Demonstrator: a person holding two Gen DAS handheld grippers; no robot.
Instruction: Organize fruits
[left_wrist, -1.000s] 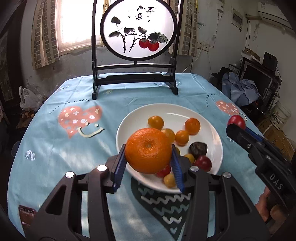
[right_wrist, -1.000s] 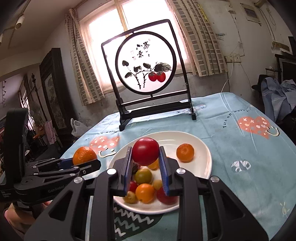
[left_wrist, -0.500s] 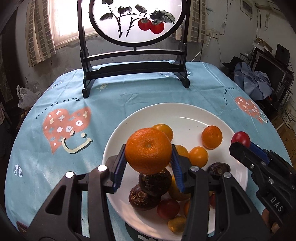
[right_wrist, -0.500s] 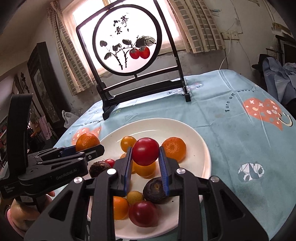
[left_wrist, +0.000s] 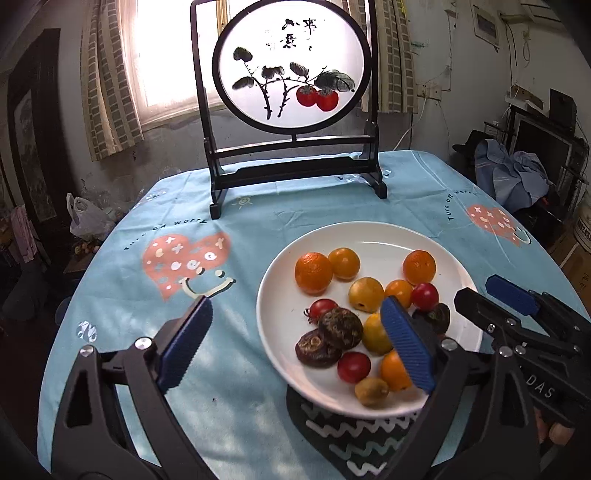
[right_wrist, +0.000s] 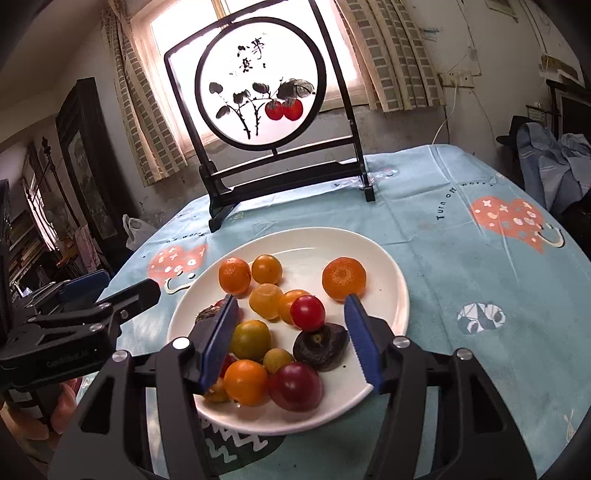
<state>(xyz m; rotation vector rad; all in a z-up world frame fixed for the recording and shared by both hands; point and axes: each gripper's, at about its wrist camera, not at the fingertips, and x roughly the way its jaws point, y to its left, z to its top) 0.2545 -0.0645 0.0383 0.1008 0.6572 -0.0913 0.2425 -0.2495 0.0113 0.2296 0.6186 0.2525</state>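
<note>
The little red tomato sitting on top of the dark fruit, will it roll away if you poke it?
Probably. The red tomato looks round and glossy, perched against a dark fruit, so a nudge likely rolls it. The plate rim should stop it.

painted screen (left_wrist: 291, 74) — upright, table's far side | blue tablecloth (left_wrist: 122, 302) — heart prints

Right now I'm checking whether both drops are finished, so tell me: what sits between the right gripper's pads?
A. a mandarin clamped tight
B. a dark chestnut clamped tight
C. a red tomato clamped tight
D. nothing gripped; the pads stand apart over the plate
D: the right gripper has just been opening, and its blue pads stand clear of the fruit, with the red cherry tomato lying free on the white plate.
</note>
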